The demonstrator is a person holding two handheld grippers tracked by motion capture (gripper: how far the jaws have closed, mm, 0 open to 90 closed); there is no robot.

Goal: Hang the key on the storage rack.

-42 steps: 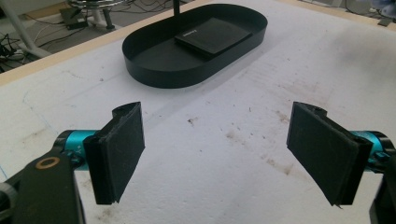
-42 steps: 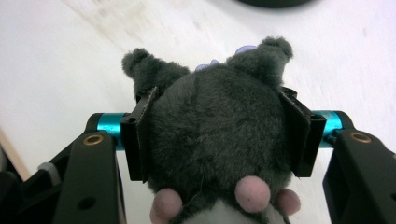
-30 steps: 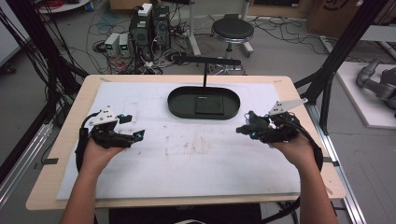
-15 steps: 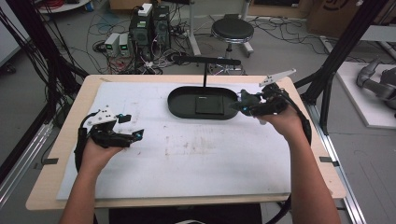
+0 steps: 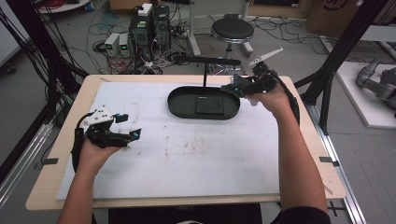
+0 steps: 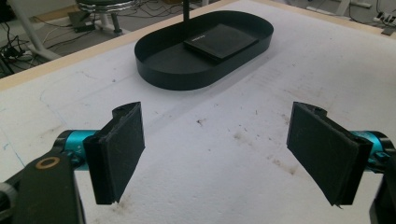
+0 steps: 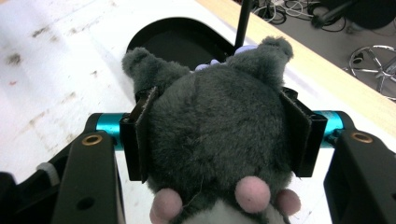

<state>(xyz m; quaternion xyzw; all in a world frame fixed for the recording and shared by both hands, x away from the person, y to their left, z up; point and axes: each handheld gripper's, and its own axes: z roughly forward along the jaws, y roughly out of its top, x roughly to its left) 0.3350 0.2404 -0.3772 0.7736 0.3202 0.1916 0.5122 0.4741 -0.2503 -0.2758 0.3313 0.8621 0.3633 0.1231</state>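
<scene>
1. In the high view a wooden-edged table (image 5: 56, 196) carried a white, scuffed mat (image 5: 187, 154) flecked with brown marks; toward the far edge sat a black oval tray (image 5: 180, 108) with a low upright wall, a flat dark square pad (image 5: 209, 105) lying inside it and a thin black post with a crossbar (image 5: 208, 61) rising behind it; the left gripper (image 5: 125, 127) rested low over the mat's left part, well apart from the tray, while the right gripper (image 5: 232, 87) was held at the tray's right end, its grey three-cornered plate (image 5: 265, 55) tilted up; what it held was too small to make out here.

2. In the left gripper view the two jaws stood wide apart with nothing between them; their flat pads (image 6: 122, 150) looked like matte black foam, mounted on teal metal shafts; the stained mat lay below and the smooth tray (image 6: 205, 77) stood beyond, the square pad (image 6: 220, 42) tilted toward its right half.

3. In the right gripper view the jaws were clamped on a grey plush toy (image 7: 217, 126), soft and furry, rounded, with two stubby ears and small pink nubs (image 7: 252, 193) near the bottom; the pads pressed its two flanks; the toy hung above the mat beside the tray's rim (image 7: 140, 39).
</scene>
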